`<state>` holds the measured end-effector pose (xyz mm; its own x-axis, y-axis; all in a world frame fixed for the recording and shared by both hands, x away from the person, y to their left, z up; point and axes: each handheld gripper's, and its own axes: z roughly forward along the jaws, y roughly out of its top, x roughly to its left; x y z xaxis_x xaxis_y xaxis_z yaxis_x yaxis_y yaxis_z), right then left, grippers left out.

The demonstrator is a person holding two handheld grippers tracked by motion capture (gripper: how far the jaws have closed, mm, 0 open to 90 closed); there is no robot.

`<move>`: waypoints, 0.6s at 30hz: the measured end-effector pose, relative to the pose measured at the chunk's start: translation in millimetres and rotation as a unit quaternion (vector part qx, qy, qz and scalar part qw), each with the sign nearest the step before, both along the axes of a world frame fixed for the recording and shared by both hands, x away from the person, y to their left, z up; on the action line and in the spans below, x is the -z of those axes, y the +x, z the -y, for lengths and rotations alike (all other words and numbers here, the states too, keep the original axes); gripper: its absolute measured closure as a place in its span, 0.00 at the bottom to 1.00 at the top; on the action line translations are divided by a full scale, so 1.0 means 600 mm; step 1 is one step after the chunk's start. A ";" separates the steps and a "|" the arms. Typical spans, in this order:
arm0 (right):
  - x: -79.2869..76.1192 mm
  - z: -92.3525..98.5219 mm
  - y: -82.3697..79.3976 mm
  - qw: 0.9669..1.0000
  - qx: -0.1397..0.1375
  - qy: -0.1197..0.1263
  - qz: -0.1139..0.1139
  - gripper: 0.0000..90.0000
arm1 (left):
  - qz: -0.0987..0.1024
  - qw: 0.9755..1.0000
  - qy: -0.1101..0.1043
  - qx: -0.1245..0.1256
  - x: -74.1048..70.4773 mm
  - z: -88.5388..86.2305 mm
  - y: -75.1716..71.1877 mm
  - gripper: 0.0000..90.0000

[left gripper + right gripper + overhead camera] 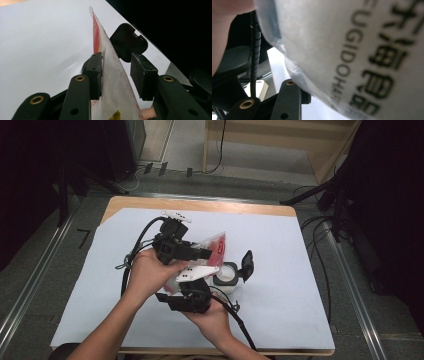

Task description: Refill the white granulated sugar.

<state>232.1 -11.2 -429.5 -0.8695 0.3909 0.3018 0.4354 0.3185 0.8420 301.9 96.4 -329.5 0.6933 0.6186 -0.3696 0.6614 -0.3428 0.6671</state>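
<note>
Your left gripper (116, 75) has its jaws partway open with the plastic bag (113, 82) between them: one pad touches the bag, the other stands just off it. Your right gripper (192, 292) is under the bag; can't tell if it grips. A white jar (226, 274) w/ its black lid (247, 263) flipped up sits just beside, on the white table sheet (280, 270). Bag is held up over the jar's left side.
</note>
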 end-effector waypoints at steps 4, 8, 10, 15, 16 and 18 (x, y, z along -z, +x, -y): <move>-0.001 0.002 0.002 1.000 0.000 0.002 -0.005 0.71 | 0.000 1.000 -0.002 -0.002 -0.001 0.000 0.000 0.69; -0.002 0.001 0.003 1.000 -0.002 0.003 -0.003 0.71 | 0.003 1.000 0.002 -0.002 -0.002 -0.002 0.000 0.69; -0.002 0.000 0.004 1.000 -0.005 0.002 -0.001 0.71 | 0.003 1.000 0.004 -0.004 -0.003 -0.002 0.000 0.69; -0.003 0.000 0.004 1.000 -0.005 0.002 0.002 0.71 | 0.004 1.000 -0.003 -0.004 -0.003 -0.003 -0.001 0.69; -0.003 0.000 0.004 1.000 -0.005 0.002 0.002 0.71 | 0.004 1.000 -0.003 -0.004 -0.003 -0.003 -0.001 0.69; -0.003 0.000 0.004 1.000 -0.004 0.001 0.000 0.71 | 0.002 1.000 0.003 -0.004 -0.003 -0.004 0.000 0.69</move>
<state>234.5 -11.0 -427.5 -0.8721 0.3842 0.3030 0.4336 0.3198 0.8424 301.8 98.5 -327.7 0.6903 0.6260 -0.3629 0.6611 -0.3418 0.6679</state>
